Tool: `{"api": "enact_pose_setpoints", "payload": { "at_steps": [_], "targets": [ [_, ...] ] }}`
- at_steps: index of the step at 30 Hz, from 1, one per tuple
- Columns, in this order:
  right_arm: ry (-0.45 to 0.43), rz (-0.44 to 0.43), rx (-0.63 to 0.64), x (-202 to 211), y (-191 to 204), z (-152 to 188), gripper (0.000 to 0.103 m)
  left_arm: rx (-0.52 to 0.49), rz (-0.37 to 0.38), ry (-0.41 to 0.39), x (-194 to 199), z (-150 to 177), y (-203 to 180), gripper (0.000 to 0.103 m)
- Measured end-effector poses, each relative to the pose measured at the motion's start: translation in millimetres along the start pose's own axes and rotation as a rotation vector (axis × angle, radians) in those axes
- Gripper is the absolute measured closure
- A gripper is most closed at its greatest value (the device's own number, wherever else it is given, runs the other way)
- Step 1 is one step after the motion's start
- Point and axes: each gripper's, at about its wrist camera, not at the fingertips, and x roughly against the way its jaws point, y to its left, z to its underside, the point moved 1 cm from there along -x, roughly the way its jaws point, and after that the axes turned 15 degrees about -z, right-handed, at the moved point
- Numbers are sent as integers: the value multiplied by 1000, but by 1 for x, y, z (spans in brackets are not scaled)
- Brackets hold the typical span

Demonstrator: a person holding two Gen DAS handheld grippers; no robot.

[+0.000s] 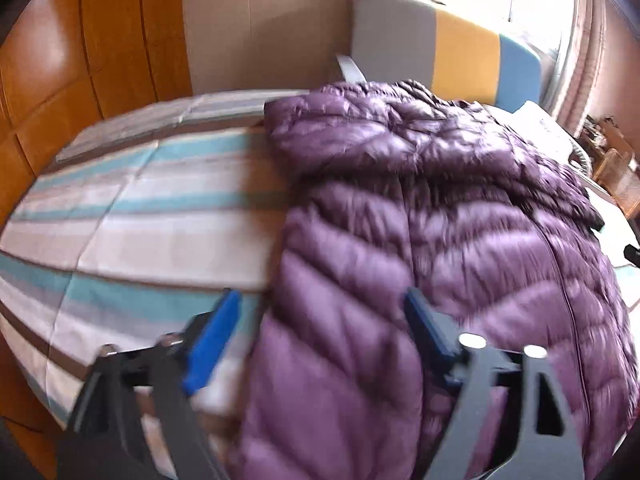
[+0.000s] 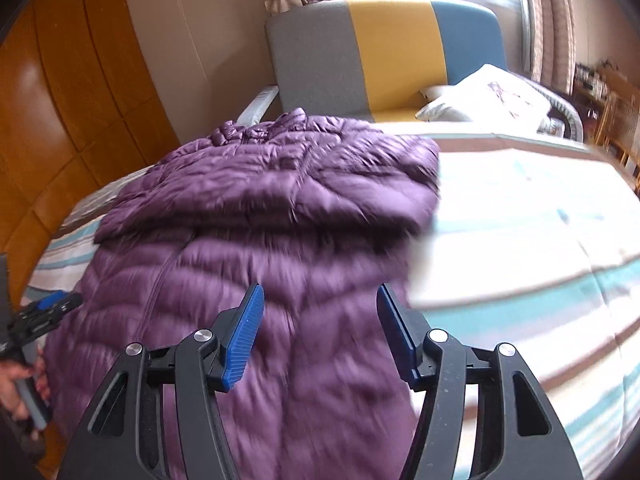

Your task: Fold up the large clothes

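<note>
purple quilted down jacket [image 2: 272,216] lies flat on the striped bedspread [image 2: 520,216], zip running lengthwise, collar end toward the grey-yellow-blue headboard [image 2: 384,52]. both sleeves appear folded in across the chest, forming a raised band across the upper half of the jacket. hem end is nearest both cameras.

left gripper [image 1: 320,332]: jaws apart, moderately wide, nothing clamped. it hangs over the jacket's left hem edge; 1 blue pad [image 1: 212,344] sits over bare bedspread beside the jacket, the other over the quilted fabric. cannot tell whether either tip touches cloth; frame is motion-blurred.

right gripper [image 2: 320,328]: jaws apart at a medium gap, nothing between the pads [image 2: 244,336]. it hangs above the jacket's lower half, near its right edge. pads appear clear of the fabric.

in the right wrist view the left gripper also shows at the jacket's far left edge, with a hand [image 2: 18,384] on its handle.

white pillow [image 2: 488,96] lies on the bedspread to the right of the jacket's collar end, against the headboard. orange wooden wardrobe [image 2: 60,112] stands beyond the jacket's left side.
</note>
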Motion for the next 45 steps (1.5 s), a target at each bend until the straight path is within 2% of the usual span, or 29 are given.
{"api": "enact_pose_setpoints", "payload": {
  "at_steps": [5,6,7,10,14,20,21,22,23,24,27,30,34,38,45],
  "targets": [
    [40,-18,-32,35,-17,36,51,95,125,9,18,34,33,32],
    [50,-28,-35,42,-19,45,56,95,141,1,22,39,37,32],
    [60,-35,-37,46,-19,51,59,87,158,-11,27,45,40,32],
    [95,-49,-37,58,-18,69,59,43,206,-25,35,61,43,33],
    [137,-37,-45,65,-17,94,59,-7,239,9,39,78,42,41],
    [198,-82,-65,70,-16,118,59,-43,287,-3,50,91,37,41],
    [208,-93,-58,68,-14,120,63,-45,295,-2,50,91,37,41],
    [212,-100,-44,67,-12,122,70,-41,305,3,51,92,36,47],
    [212,-105,-35,66,-10,123,74,-36,303,10,51,92,35,61],
    [207,-118,-31,65,-9,122,85,-34,297,15,50,91,35,75],
    [176,-149,-35,65,-5,114,93,-33,335,28,52,89,32,89],
    [142,-182,-33,67,-2,106,95,-60,325,-17,62,86,28,93],
    [67,-253,-51,75,0,94,97,-29,350,-61,73,80,32,95],
    [-16,-331,-54,91,3,84,98,12,403,-116,89,72,38,97],
    [-141,-407,2,127,10,70,99,50,494,-216,122,60,46,97]
  ]
}}
